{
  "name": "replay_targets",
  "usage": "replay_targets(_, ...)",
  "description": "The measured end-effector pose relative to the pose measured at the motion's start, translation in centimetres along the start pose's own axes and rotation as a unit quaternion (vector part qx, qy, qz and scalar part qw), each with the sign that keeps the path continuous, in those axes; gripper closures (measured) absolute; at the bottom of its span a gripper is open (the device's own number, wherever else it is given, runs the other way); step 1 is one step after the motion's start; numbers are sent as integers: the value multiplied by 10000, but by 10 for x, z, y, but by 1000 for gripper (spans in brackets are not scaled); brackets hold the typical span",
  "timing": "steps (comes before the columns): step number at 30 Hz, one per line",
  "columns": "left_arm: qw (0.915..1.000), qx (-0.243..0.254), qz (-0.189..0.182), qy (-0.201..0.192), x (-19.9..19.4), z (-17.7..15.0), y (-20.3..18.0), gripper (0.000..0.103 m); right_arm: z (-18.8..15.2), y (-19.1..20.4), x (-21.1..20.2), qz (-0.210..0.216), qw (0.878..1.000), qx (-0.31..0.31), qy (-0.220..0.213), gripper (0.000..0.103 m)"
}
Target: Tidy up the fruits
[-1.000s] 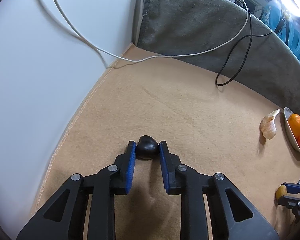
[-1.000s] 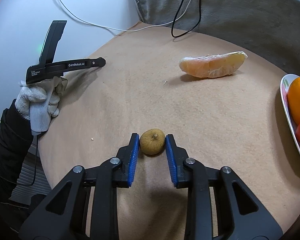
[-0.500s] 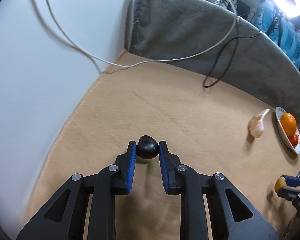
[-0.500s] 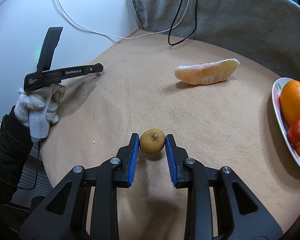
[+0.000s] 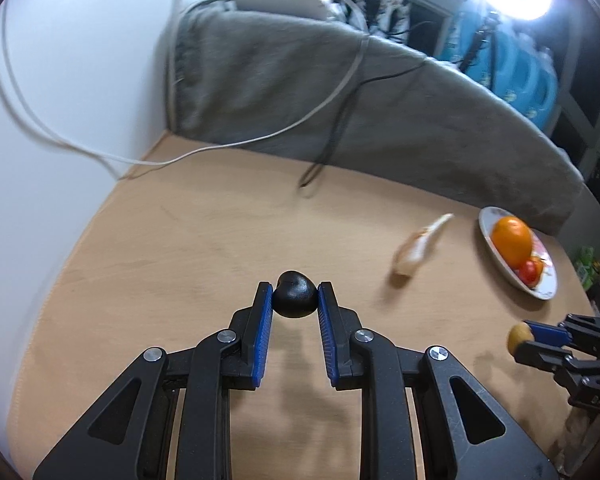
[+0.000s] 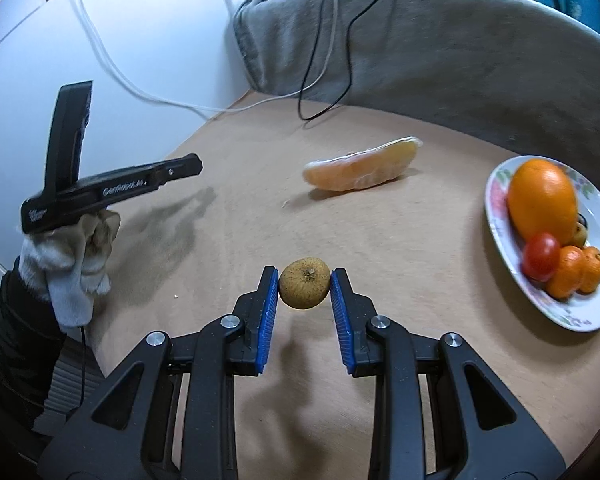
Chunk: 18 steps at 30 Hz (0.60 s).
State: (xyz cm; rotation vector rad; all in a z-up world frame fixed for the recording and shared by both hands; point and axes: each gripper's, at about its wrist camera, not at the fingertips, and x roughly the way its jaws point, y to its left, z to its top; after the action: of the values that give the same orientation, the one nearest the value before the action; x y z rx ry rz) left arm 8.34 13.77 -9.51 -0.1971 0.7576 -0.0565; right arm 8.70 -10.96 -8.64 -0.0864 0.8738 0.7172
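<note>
Both grippers are carrying fruit right now. Left gripper (image 5: 295, 296) is pinching a small dark fruit (image 5: 294, 294) between its blue pads, jaws closed down to just the fruit's width, and it's hanging clear of the tan tabletop (image 5: 204, 240) with its shadow underneath. Right gripper (image 6: 305, 289) is doing the same with a little brown fruit (image 6: 304, 288), stem end facing the camera, also lifted.

Landmark is the floral plate (image 6: 496, 216): it's already holding an orange (image 6: 542, 200), a cherry tomato (image 6: 541, 256) and some small orange fruits, so I'm guessing both loads are heading there. The peeled citrus segment (image 6: 362, 170) is lying on the table near the plate, on the side toward the white wall, not yet picked up.

Compared with a second ago, both fruits are now up off the table, and the left view is tilting up and swinging toward the plate, motion blur included.
</note>
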Motion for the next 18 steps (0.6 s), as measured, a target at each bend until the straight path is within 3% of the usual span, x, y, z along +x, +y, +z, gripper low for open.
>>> replay_targets(18, 9963, 473, -719, -57, -4, 2, -93, 82, -14, -75, -68, -424, 9921, 927, -731, 75)
